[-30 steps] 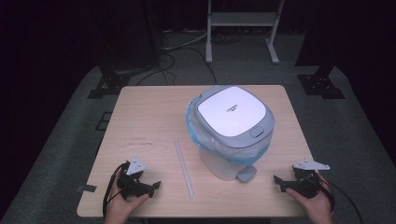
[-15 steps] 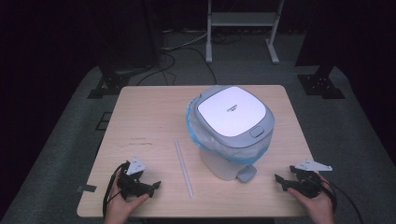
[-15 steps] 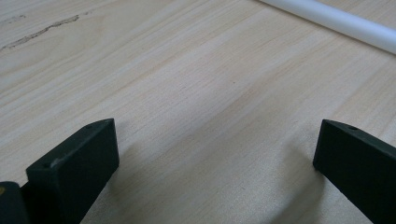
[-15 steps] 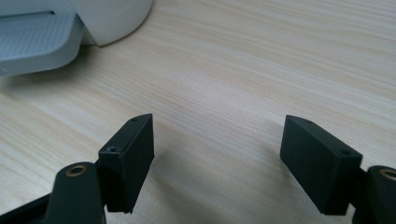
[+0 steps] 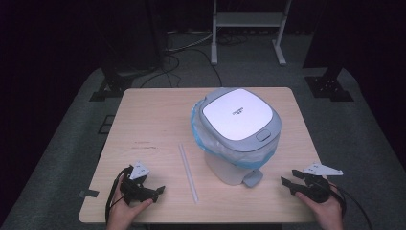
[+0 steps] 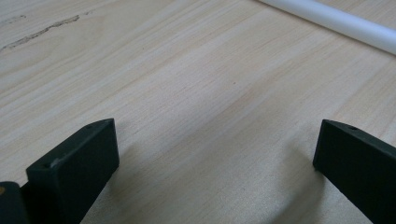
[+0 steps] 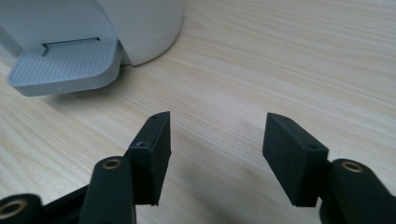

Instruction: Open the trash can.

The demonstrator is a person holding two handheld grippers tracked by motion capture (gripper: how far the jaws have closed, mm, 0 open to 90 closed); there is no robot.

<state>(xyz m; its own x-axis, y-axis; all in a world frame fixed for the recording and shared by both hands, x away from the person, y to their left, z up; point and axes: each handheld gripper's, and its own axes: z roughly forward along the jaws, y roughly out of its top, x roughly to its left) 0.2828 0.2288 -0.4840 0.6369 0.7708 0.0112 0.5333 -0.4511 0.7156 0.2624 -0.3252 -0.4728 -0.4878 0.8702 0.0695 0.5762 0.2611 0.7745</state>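
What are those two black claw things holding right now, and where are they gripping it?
Nothing. The left gripper and the right gripper both stand open over bare table, apart from the white straw and the pedal bin.

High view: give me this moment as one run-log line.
left claw: open, on table, aimed at white tube | right claw: open, facing bin pedal | pedal bin: lid shut, blue liner

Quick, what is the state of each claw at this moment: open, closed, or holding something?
Left claw: open, holding nothing, above bare table.
Right claw: open, holding nothing, near the bin's pedal.
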